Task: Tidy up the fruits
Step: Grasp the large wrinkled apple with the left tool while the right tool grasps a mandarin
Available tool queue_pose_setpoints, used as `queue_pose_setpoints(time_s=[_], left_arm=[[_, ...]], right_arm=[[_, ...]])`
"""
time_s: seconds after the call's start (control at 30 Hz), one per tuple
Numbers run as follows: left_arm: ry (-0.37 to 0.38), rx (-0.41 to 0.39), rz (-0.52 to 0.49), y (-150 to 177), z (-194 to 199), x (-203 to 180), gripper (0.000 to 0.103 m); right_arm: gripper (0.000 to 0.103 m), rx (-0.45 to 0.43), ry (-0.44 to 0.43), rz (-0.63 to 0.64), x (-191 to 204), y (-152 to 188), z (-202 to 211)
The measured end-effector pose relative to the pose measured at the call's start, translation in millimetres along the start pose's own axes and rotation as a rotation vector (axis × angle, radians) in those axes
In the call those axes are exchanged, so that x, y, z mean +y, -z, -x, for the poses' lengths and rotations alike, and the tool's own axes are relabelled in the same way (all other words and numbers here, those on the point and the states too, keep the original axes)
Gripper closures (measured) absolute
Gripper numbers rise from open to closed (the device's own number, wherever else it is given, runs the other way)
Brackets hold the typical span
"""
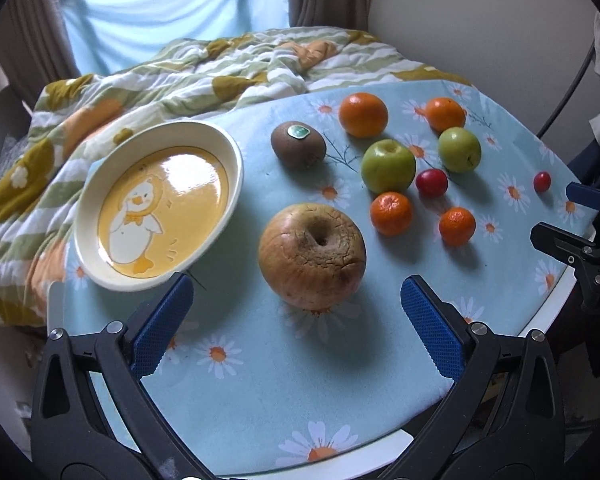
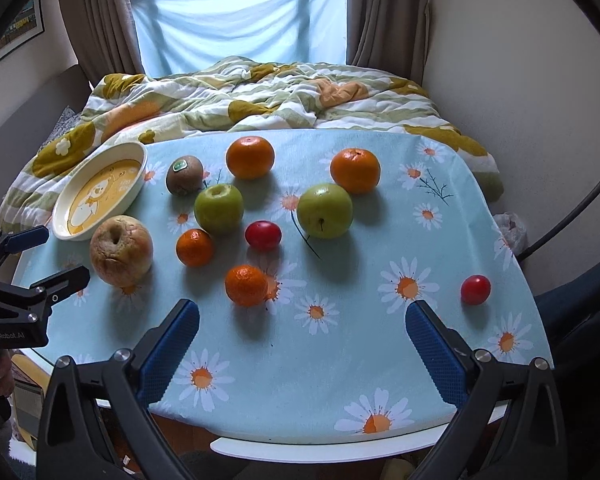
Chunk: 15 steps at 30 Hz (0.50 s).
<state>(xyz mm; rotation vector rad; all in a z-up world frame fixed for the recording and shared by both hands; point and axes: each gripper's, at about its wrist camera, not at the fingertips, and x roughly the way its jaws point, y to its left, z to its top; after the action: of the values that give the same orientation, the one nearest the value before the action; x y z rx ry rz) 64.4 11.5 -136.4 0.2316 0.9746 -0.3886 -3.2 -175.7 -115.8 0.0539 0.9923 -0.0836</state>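
left claw point(image 1: 296, 320): spread, empty | wrinkled apple point(image 1: 312, 256) on desk, dead ahead between its fingers, nearer than right claw point(image 2: 302, 340), also spread | duck plate point(image 1: 160, 204) just left, empty

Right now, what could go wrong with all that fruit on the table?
The duck plate seems to hang over the table's far-left edge by the quilt, so a bump might tip it. The small red fruit sits near the right edge and could roll off. The big wrinkled apple looks soft; the open left gripper might bruise it.
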Motion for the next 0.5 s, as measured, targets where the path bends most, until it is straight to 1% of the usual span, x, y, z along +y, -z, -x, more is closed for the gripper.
queue_pose_setpoints(time_s=[0.17, 0.23, 0.37, 0.43, 0.5], left_arm=[[0.009, 0.022, -0.031, -1.0, -24.9, -8.1, 0.000], [0.008, 0.041, -0.028, -1.8, -35.0, -9.5, 0.003], [0.002, 0.052, -0.014, -4.1, -46.0, -10.7, 0.006], [-0.003, 0.057, -0.014, -5.6, -51.5, -13.0, 0.007], [-0.001, 0.066, -0.010, -6.8, -56.7, -14.2, 0.010]], right_arm=[[0.001, 0.020, 0.002, 0.023, 1.3, 6.7, -13.0], [0.006, 0.040, -0.014, 0.031, 3.1, 8.4, -21.5], [0.011, 0.074, -0.052, 0.053, 7.9, 11.3, -39.4], [0.016, 0.089, -0.066, 0.070, 10.8, 11.6, -46.2], [0.018, 0.099, -0.079, 0.084, 13.2, 11.1, -52.1]])
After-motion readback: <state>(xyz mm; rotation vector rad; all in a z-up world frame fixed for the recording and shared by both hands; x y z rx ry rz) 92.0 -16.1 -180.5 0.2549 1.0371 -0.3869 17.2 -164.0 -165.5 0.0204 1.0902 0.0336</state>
